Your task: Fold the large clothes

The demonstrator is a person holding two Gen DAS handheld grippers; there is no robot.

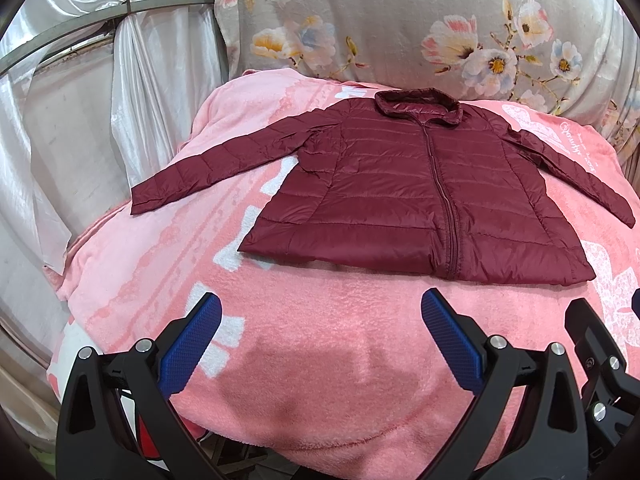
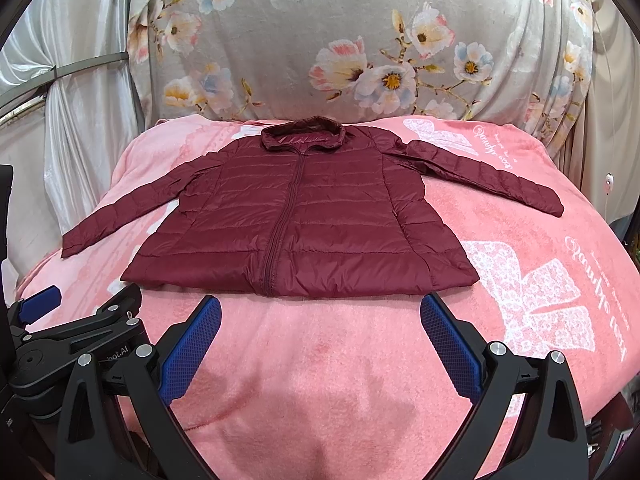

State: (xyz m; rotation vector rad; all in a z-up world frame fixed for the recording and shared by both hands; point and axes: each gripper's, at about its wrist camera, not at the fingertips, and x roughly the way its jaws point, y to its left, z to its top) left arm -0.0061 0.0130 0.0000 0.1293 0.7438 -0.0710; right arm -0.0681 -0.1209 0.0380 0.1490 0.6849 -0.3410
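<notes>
Left gripper (image 1: 320,320): jaws spread wide, nothing between them; black arms with blue ribbed pads (image 1: 188,346); hovers over bare blanket, short of the jacket hem.
Right gripper (image 2: 320,320): jaws spread wide, holding nothing; same black arms and blue pads (image 2: 450,346); hovers just short of the hem, near the zipper's lower end.
Mutual view: each gripper shows at the edge of the other's view, the right one at the far right (image 1: 600,364) and the left one at the far left (image 2: 76,328).
Jacket (image 1: 404,196): dark red quilted puffer, laid flat, front side up, zipper (image 2: 282,216) closed along its length; collar toward the far side, hem nearest the grippers; not touched by either gripper.
Sleeves: both spread outward and angled toward the near side; one sleeve (image 1: 208,168) lies on the left, the other (image 2: 492,176) on the right.
Blanket (image 2: 360,380): pink fleece with white bow prints and lettering; jacket rests on it.
Backdrop: grey floral cloth (image 2: 340,40) hanging behind the blanket.
Curtain (image 1: 132,92): white satin, gathered, at left.
</notes>
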